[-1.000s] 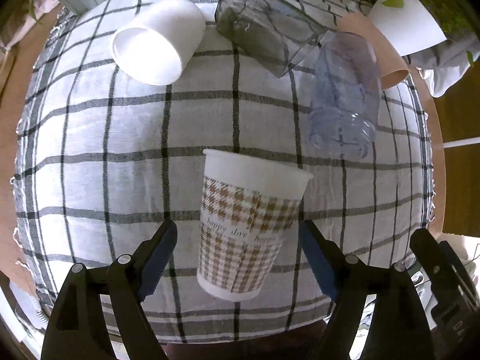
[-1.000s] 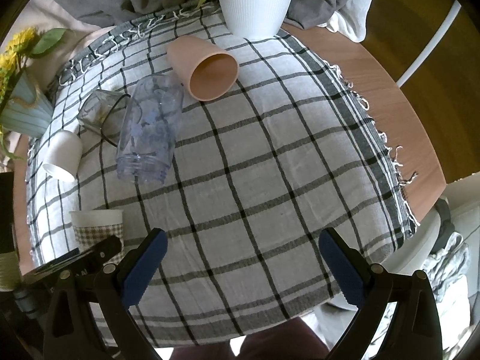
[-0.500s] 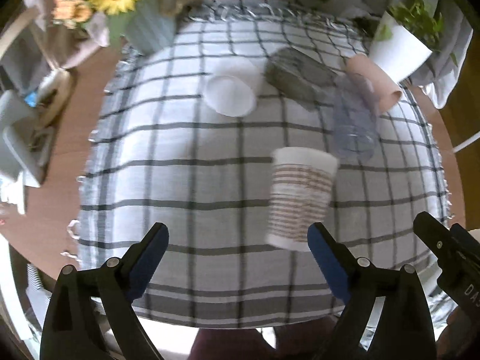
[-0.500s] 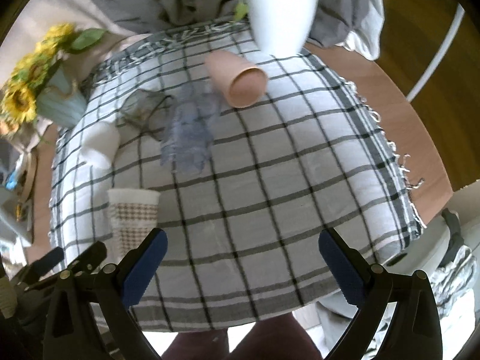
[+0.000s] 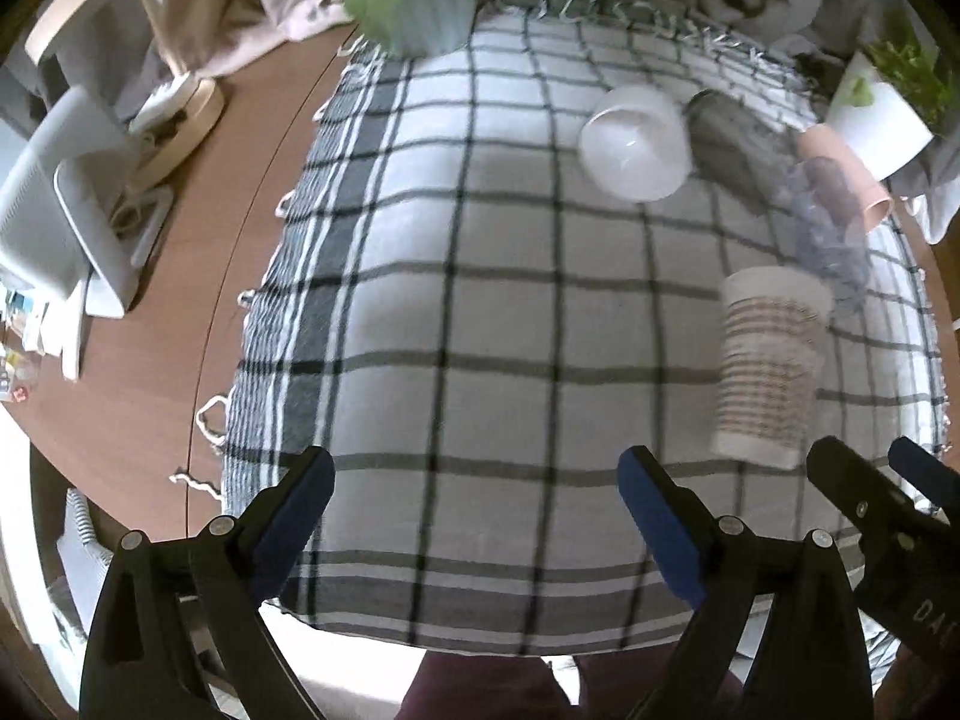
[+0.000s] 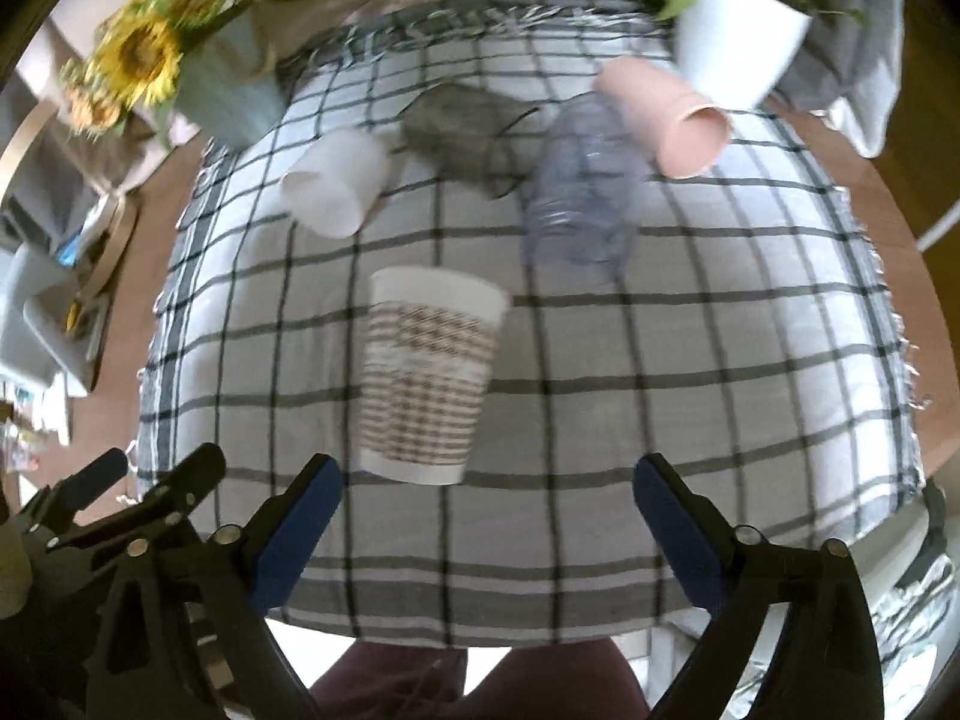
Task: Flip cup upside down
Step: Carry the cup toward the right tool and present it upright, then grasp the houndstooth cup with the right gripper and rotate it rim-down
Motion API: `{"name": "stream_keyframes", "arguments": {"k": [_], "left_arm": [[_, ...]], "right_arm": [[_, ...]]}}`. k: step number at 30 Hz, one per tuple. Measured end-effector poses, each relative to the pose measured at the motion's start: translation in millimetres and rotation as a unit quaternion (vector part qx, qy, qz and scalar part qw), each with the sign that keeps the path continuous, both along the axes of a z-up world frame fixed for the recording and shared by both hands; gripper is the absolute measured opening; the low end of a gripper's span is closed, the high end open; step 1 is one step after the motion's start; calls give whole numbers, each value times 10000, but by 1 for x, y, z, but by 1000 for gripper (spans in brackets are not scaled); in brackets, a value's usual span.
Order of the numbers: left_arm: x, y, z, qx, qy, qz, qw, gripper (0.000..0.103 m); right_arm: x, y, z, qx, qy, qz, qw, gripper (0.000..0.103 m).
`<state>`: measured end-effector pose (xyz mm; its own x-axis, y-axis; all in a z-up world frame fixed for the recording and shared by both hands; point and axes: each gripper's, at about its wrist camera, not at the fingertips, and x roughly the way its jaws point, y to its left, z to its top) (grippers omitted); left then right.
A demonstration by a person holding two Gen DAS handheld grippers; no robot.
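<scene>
The plaid cup (image 6: 427,375) stands on the checked cloth (image 6: 690,360) near the tabletop's front, wide mouth up, ahead of the right tongs (image 6: 487,531), whose jaws are spread and empty. The left tongs (image 5: 474,519) gape too, the cup off to their right. Behind lie a white cup (image 6: 336,189), a clear glass (image 6: 585,192) and a pink cup (image 6: 666,114).

Bright soft daylight, motion blur throughout; heavy fisheye bending, dark vignetted corners

Black tongs (image 5: 474,516), blue pads (image 5: 657,531)
</scene>
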<state>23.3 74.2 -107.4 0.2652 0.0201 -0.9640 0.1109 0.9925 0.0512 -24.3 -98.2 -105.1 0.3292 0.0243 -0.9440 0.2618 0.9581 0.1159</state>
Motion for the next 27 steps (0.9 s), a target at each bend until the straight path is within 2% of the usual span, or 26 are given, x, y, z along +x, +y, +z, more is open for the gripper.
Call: {"name": "stream_keyframes", "arguments": {"k": [6, 11, 16, 23, 27], "left_arm": [[3, 19, -19, 126, 120, 121, 9998, 97], [7, 23, -30, 223, 147, 88, 9996, 97], [11, 22, -37, 180, 227, 66, 9996, 97], [14, 15, -38, 150, 212, -15, 9997, 97], [13, 7, -35, 142, 187, -69, 9997, 97]], "right_arm": [[15, 21, -26, 197, 266, 232, 9992, 86], [24, 32, -43, 257, 405, 206, 9986, 80], [31, 36, -52, 214, 426, 180, 9987, 74], [35, 35, -60, 237, 496, 184, 9983, 57], [37, 34, -59, 213, 435, 159, 9987, 57]]}}
